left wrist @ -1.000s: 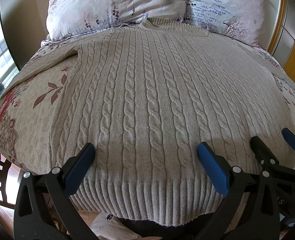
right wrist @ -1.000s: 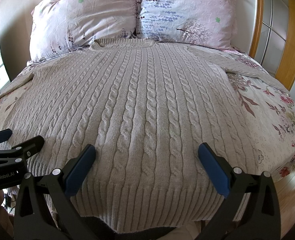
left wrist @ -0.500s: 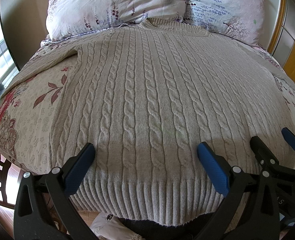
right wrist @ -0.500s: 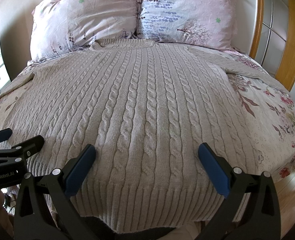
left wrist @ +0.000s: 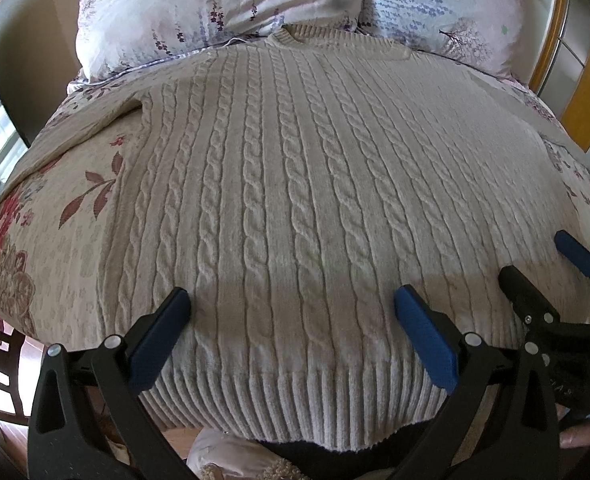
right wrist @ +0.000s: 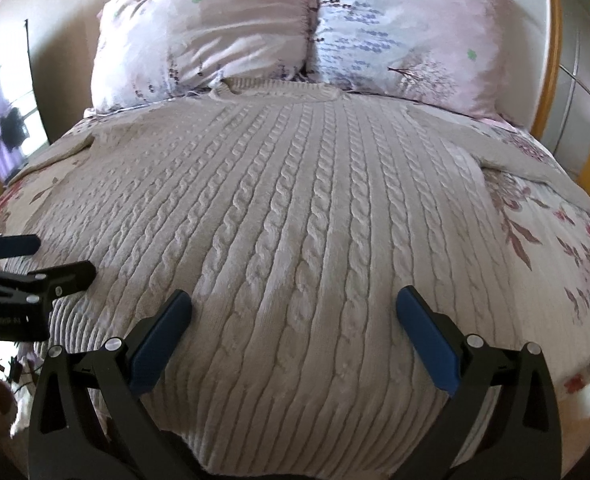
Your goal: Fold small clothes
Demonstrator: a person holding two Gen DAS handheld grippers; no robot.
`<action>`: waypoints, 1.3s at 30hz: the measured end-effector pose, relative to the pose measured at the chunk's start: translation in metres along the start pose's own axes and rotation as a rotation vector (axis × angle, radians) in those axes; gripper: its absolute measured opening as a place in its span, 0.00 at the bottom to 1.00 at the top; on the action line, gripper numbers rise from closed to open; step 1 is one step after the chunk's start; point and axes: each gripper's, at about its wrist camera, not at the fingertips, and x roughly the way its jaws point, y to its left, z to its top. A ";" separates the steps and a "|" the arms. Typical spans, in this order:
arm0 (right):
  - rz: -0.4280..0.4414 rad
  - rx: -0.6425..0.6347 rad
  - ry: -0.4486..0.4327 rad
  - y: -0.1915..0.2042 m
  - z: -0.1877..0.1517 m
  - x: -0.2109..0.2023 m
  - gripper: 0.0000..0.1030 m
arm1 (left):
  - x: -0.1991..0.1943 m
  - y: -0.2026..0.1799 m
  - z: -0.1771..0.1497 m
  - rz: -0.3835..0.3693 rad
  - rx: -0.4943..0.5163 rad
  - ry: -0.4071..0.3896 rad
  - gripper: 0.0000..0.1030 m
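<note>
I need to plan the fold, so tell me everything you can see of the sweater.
The sweater is a beige cable-knit with a ribbed hem and ribbed round collar. It lies flat and unfolded on the floral bedspread, collar toward the two pillows, hem at the near bed edge, both sleeves spread sideways. The left gripper and right gripper are both open over the hem end; contact cannot be told.

Bright daylight from left; fisheye-warped edges (right view motion-blurred).
</note>
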 end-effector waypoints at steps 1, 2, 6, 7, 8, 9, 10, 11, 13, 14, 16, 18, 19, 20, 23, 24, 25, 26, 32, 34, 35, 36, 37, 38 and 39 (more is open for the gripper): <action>0.012 0.010 0.003 -0.005 0.005 0.000 0.99 | 0.001 0.002 0.004 -0.005 -0.001 -0.006 0.98; 0.020 0.028 -0.001 -0.011 0.009 -0.002 0.99 | 0.001 0.004 0.008 -0.006 -0.004 -0.016 0.98; 0.020 0.177 -0.053 -0.066 0.041 -0.010 0.99 | -0.004 0.015 0.027 0.001 -0.025 -0.099 0.98; 0.007 0.237 -0.054 -0.086 0.050 -0.010 0.99 | -0.006 0.019 0.033 -0.009 -0.032 -0.127 0.98; 0.002 0.313 -0.052 -0.110 0.059 -0.009 0.99 | -0.007 0.021 0.040 -0.022 -0.036 -0.146 0.98; 0.008 0.385 -0.055 -0.133 0.067 -0.007 0.94 | -0.008 0.025 0.048 -0.047 -0.043 -0.165 0.98; 0.016 0.463 -0.055 -0.159 0.074 -0.003 0.87 | -0.008 0.028 0.052 -0.062 -0.047 -0.174 0.98; 0.016 0.529 -0.052 -0.181 0.078 0.001 0.83 | -0.009 0.031 0.059 -0.080 -0.051 -0.185 0.98; -0.009 0.669 -0.026 -0.224 0.084 0.013 0.66 | -0.011 0.035 0.074 -0.089 -0.047 -0.212 0.98; -0.016 0.740 -0.010 -0.241 0.084 0.019 0.63 | -0.012 0.036 0.081 -0.080 -0.040 -0.229 0.98; 0.016 0.915 0.009 -0.282 0.081 0.035 0.60 | -0.013 0.039 0.094 -0.056 -0.019 -0.267 0.98; 0.012 1.024 0.015 -0.307 0.075 0.044 0.59 | -0.013 0.039 0.106 -0.033 0.003 -0.289 0.98; 0.007 1.055 0.014 -0.316 0.074 0.048 0.59 | -0.013 0.041 0.113 -0.031 0.015 -0.299 0.98; 0.001 1.092 0.013 -0.327 0.073 0.055 0.59 | -0.012 0.042 0.118 -0.026 0.018 -0.302 0.98; 0.010 1.178 -0.017 -0.347 0.067 0.064 0.52 | -0.006 0.043 0.132 -0.016 0.027 -0.303 0.98; 0.004 1.192 -0.022 -0.352 0.068 0.067 0.48 | -0.003 0.043 0.135 -0.013 0.030 -0.299 0.98; -0.009 1.208 -0.029 -0.356 0.068 0.068 0.46 | 0.001 0.043 0.140 -0.007 0.031 -0.287 0.98; -0.015 1.218 -0.035 -0.359 0.068 0.068 0.44 | 0.005 0.043 0.144 -0.008 0.027 -0.275 0.98; -0.106 1.203 -0.046 -0.371 0.064 0.066 0.16 | 0.028 0.055 0.157 -0.149 -0.062 -0.219 0.98; -0.146 1.164 -0.034 -0.370 0.067 0.065 0.12 | 0.034 0.057 0.161 -0.183 -0.081 -0.213 0.98; -0.172 1.132 -0.025 -0.368 0.072 0.066 0.11 | 0.037 0.058 0.162 -0.197 -0.089 -0.212 0.98; -0.194 1.103 -0.022 -0.365 0.076 0.065 0.11 | 0.040 0.059 0.162 -0.211 -0.097 -0.214 0.98; -0.217 1.065 -0.031 -0.360 0.083 0.063 0.10 | 0.042 0.060 0.163 -0.219 -0.103 -0.216 0.98; -0.232 1.035 -0.041 -0.356 0.089 0.062 0.10 | 0.043 0.061 0.164 -0.224 -0.106 -0.220 0.98; -0.248 0.995 -0.059 -0.350 0.096 0.058 0.10 | 0.044 0.062 0.164 -0.234 -0.110 -0.230 0.98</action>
